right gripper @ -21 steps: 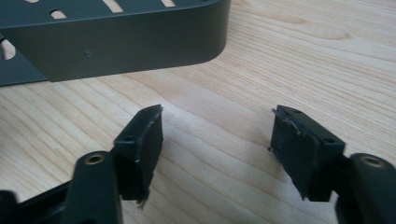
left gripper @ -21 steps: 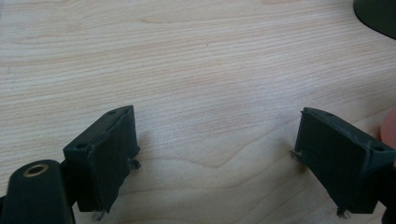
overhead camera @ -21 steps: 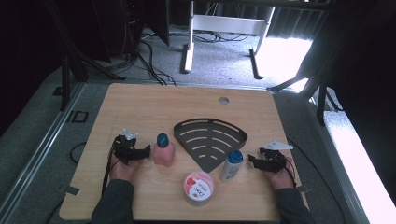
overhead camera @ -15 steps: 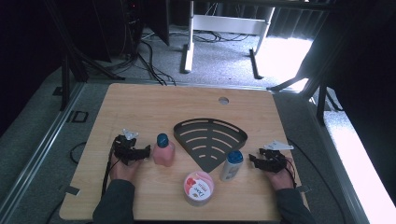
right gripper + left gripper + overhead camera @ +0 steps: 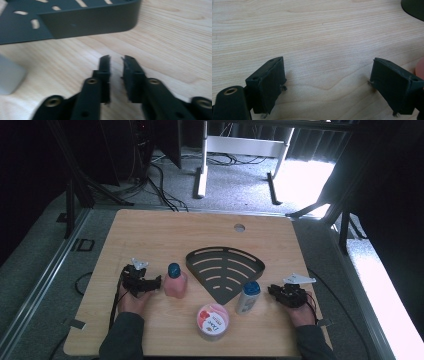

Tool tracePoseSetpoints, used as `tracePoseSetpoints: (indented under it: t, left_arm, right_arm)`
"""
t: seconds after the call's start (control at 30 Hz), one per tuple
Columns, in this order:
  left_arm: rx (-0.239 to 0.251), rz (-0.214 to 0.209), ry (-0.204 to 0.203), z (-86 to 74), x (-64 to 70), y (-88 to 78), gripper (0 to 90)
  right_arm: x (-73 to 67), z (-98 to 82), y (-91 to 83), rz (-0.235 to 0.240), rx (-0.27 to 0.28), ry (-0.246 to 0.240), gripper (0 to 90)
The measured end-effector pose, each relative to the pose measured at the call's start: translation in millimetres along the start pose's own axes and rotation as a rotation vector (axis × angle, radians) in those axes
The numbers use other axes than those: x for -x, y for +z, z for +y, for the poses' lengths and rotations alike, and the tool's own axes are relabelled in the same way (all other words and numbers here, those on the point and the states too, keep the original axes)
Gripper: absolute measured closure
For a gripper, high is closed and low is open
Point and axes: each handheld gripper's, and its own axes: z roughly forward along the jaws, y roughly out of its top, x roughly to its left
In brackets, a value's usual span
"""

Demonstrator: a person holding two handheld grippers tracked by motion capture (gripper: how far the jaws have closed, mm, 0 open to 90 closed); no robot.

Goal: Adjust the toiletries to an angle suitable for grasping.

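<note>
Both grippers rest low on the wooden table (image 5: 150, 235), one at each near corner, and we hold one in each hand. Our left gripper (image 5: 150, 283) stands wide, nothing between its jaws, just beside the pink bottle with the blue cap (image 5: 175, 281). In the left gripper view, bare wood lies between the jaws and a sliver of pink shows at the right edge. Our right gripper (image 5: 276, 292) is nearly closed, with a thin gap and nothing in it, and it points at the white bottle with the blue cap (image 5: 247, 297).

Between the bottles sits the black slotted corner shelf (image 5: 225, 270), its point toward us. Nearest us stands a round pink-lidded tub (image 5: 212, 321).

We judge the upright bottles the main risk: a sideways nudge from a jaw could topple either, and the narrow right jaws would push the white bottle instead of closing around it.
</note>
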Motion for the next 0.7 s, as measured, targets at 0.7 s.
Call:
tracePoseSetpoints:
  t: [0.7]
  left_arm:
    - [0.0, 0.0, 0.0, 0.0, 0.0, 0.0, 12.8]
  right_arm:
    - [-52.9, -3.7, -9.6, 0.168, -0.007, -0.056, 90.0]
